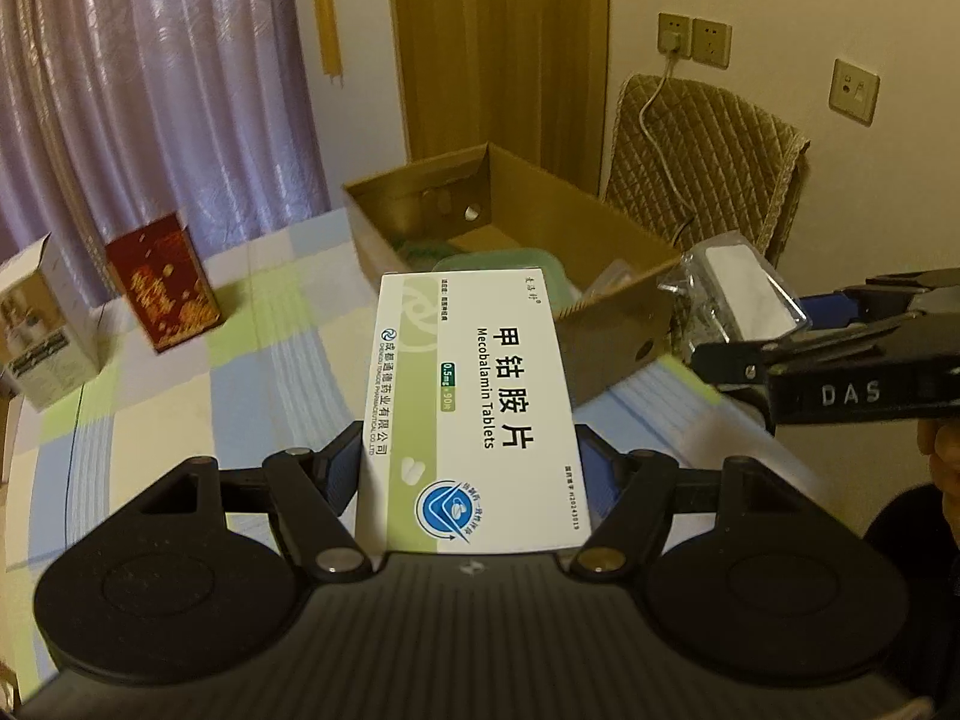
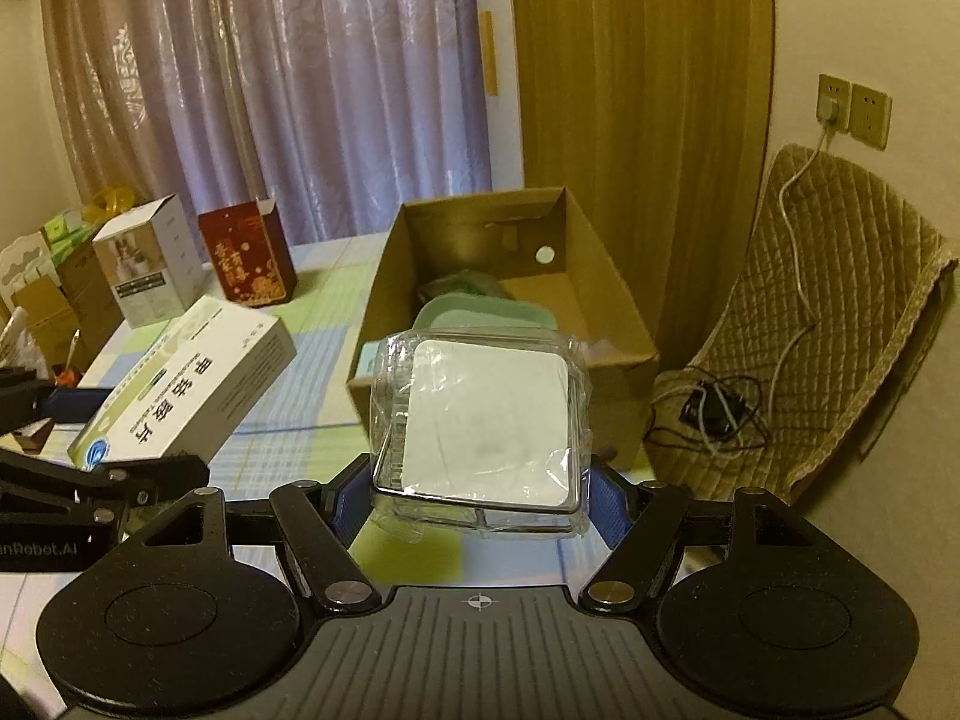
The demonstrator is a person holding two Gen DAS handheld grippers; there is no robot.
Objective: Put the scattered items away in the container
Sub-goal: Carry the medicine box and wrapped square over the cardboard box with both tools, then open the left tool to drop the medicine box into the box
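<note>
Table [image 1: 180,396] with a checked pastel cloth fills the near field in both wrist views. Purple curtain [image 2: 312,84] hangs behind it on the far left, wooden door [image 2: 630,90] far centre, quilted chair [image 2: 840,324] on the right with a cable draped over it from a wall socket [image 2: 834,103].

Open cardboard box [image 2: 606,300] sits on the far right part of the table, flaps up. Inside: a pale green lidded tub [image 2: 480,312] plus something dark green behind it — can't tell what.

Far left on the table, 2 upright cartons just beside each other: a red printed box [image 2: 249,252] and a white product box [image 2: 150,264].

Left gripper [image 1: 474,468]: both blue pads clamped on a white-and-green medicine box [image 1: 474,408] labelled "Mecobalamin Tablets", held flat, label up, above the cloth. Its far end reaches the near wall of the cardboard box; it is not inside.

Right gripper [image 2: 480,498]: pads closed on a clear plastic case [image 2: 480,420] with a white square card inside, wrapped in crinkled film. It hangs in the air in front of the box's near wall, also not inside.

The 2 grippers are side by side — each shows up at the edge of the other's view, medicine box left, plastic case right.
</note>
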